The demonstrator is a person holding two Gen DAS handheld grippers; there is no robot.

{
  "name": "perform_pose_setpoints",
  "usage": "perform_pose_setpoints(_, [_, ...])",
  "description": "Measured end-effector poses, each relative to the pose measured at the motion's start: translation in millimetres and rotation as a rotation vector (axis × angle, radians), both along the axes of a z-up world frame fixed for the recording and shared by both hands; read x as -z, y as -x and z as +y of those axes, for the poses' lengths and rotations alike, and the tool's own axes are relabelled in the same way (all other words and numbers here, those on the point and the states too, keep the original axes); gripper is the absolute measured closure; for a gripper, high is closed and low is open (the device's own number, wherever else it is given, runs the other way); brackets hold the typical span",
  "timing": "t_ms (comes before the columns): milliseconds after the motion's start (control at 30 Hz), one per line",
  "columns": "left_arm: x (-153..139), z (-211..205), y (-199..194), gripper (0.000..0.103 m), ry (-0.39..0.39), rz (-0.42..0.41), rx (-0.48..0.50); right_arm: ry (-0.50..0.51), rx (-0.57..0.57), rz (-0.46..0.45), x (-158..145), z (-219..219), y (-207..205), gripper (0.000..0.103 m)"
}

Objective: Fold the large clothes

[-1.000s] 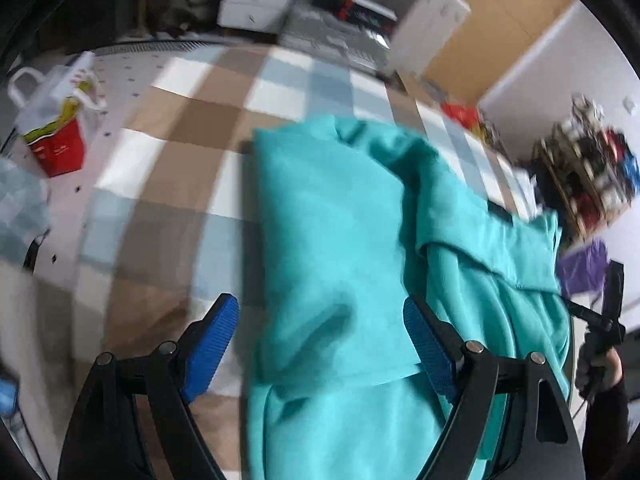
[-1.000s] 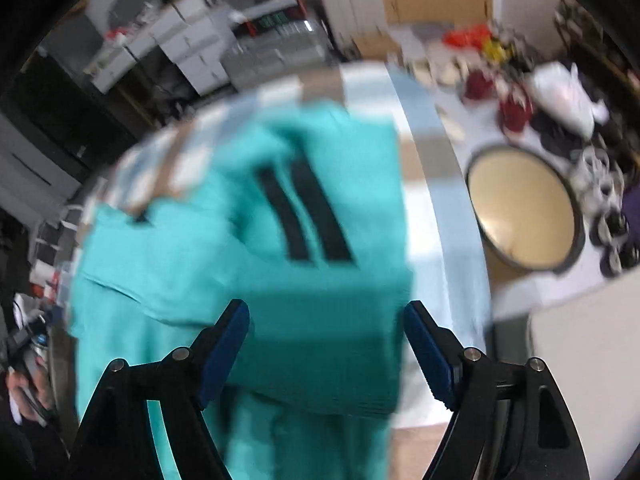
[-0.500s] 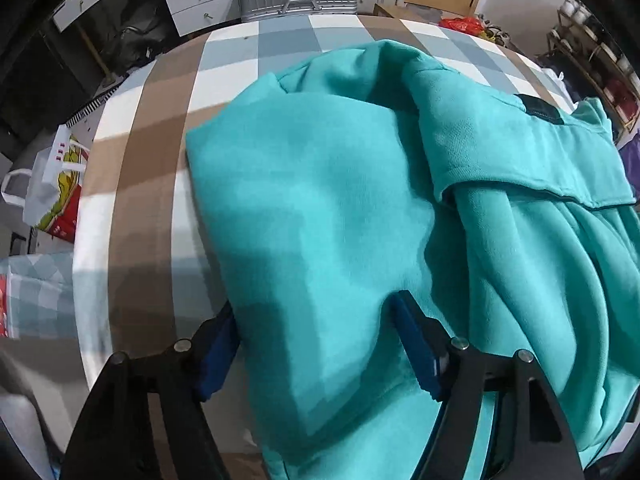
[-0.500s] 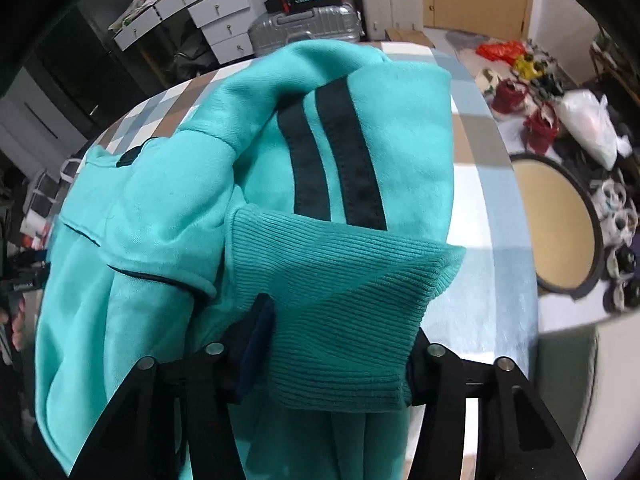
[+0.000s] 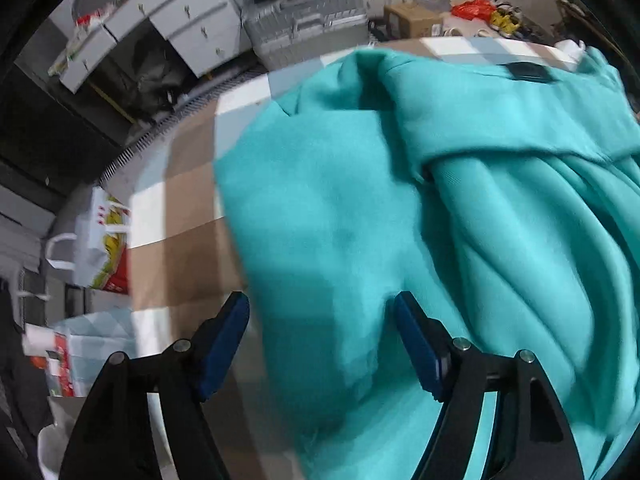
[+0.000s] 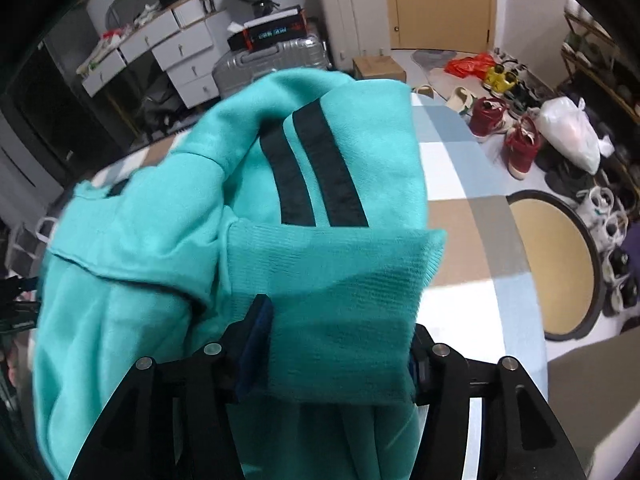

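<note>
A large teal sweatshirt [image 5: 460, 200] lies bunched on a checked tablecloth [image 5: 188, 240]. In the right wrist view its sleeve, with two black stripes [image 6: 316, 172], is lifted, and its ribbed cuff [image 6: 340, 292] sits between the jaws. My right gripper [image 6: 336, 340] is shut on that cuff. My left gripper [image 5: 322, 340] is open, its blue pads on either side of a fold of the sweatshirt's body at the near left edge; the fabric lies between the pads without being pinched.
The checked tablecloth [image 6: 460, 168] shows to the right of the sweatshirt. A round tan stool [image 6: 552, 264], shoes [image 6: 520, 144] and a white bag stand on the floor at right. A suitcase [image 5: 304, 28], drawers and shopping bags [image 5: 100, 248] stand beyond the table's far and left edges.
My right gripper has closed on the ribbed cuff and lifted the sleeve. My left gripper has come down over the sweatshirt's near left edge and stays open.
</note>
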State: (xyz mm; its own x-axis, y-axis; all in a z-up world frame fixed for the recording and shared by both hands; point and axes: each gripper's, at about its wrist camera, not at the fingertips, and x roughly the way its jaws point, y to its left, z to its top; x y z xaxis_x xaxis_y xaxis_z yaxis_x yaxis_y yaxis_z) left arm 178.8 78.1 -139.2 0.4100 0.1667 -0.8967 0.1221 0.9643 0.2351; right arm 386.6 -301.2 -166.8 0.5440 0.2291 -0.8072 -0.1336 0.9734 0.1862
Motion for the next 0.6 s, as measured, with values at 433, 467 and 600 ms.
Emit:
perform_pose_setpoints(433, [-93, 10, 243, 0.03, 0.196, -0.322, 0.115, -0.239, -0.248, -0.407, -122, -19, 315, 0.012])
perform_pose_setpoints(467, [-91, 8, 250, 0.03, 0.194, -0.325, 0.117, -0.226, -0.26, -0.43, -125, -11, 333, 0.01])
perform_pose_setpoints(600, [-69, 21, 257, 0.026, 0.199, -0.3, 0.103, -0.176, -0.292, -0.501, -120, 24, 388, 0.002])
